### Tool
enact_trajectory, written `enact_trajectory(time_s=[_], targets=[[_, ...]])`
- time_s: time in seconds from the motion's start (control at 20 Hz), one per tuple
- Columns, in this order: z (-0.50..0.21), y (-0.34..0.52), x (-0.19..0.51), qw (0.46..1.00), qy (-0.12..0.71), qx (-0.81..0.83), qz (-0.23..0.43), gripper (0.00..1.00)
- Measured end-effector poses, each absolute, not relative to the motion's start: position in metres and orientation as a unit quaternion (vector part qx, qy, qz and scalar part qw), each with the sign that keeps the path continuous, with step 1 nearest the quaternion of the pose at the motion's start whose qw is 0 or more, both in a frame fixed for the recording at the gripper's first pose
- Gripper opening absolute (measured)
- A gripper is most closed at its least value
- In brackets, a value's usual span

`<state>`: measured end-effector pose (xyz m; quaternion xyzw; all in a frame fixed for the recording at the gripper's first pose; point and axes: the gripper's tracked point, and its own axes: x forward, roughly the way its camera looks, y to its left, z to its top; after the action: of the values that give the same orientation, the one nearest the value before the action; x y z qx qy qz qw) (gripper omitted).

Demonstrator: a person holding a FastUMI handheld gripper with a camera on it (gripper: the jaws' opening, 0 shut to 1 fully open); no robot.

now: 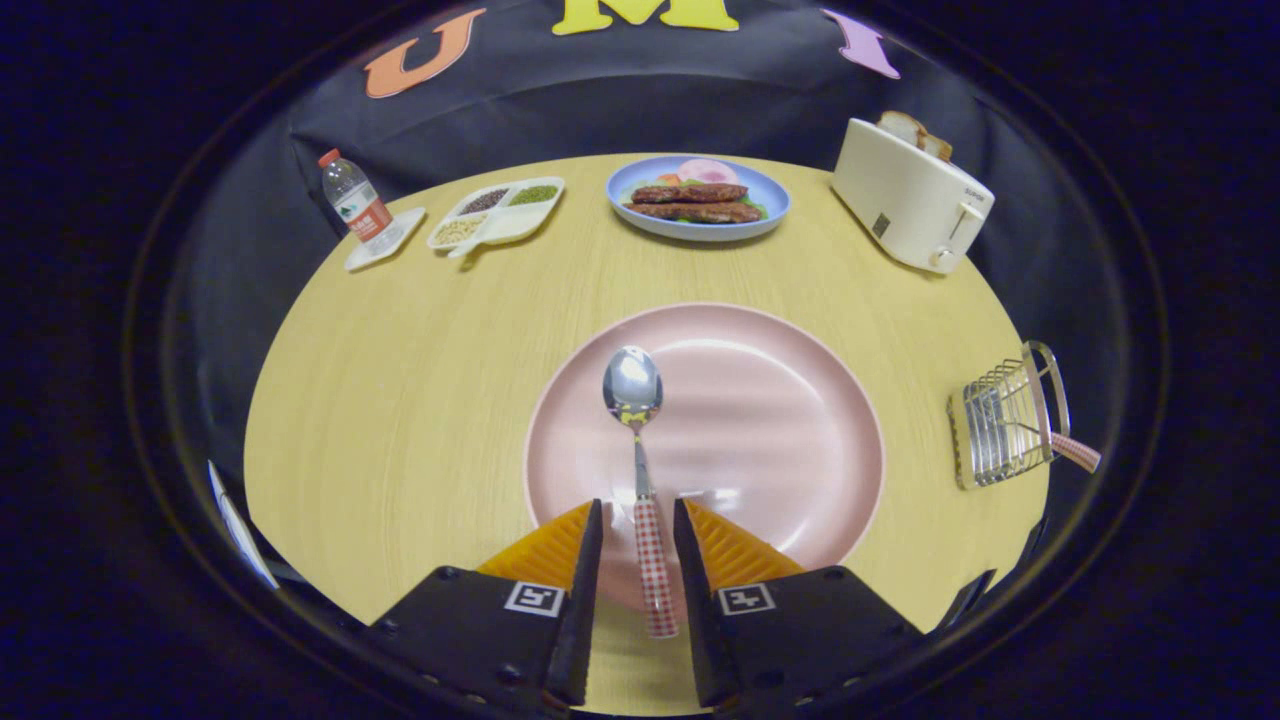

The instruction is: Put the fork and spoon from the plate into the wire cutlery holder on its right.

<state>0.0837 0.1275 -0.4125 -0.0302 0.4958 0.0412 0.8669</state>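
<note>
A spoon (633,392) lies on the pink plate (800,420), its bowl toward the plate's middle and its red-checked handle (652,570) pointing back over the near rim. My gripper (637,512) is open, and the handle runs between its two fingers, nearer the right one, with a gap on the left. To the right of the plate the wire cutlery holder (1000,425) stands near the table's edge. A red-checked handle (1078,453) sticks out of its far side; I cannot make out which utensil it belongs to.
At the back of the round wooden table (400,400) are a blue plate of food (698,198), a white toaster with bread (908,195), a divided snack tray (497,211) and a water bottle (355,205) on a small white dish.
</note>
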Motion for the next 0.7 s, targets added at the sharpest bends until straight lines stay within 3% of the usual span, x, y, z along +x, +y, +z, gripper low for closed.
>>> enact_trajectory(time_s=[0.1, 0.15, 0.25, 0.3, 0.7], targets=[[-0.418, 0.130, 0.082, 0.859, 0.510, -0.017, 0.040, 0.17], [-0.418, 0.132, 0.082, 0.857, 0.512, -0.016, 0.047, 0.13], [-0.421, 0.134, 0.083, 0.856, 0.512, -0.020, 0.064, 0.12], [-0.417, 0.136, 0.083, 0.854, 0.514, -0.019, 0.071, 0.06], [-0.382, 0.111, 0.085, 0.854, 0.514, -0.028, 0.079, 0.01]])
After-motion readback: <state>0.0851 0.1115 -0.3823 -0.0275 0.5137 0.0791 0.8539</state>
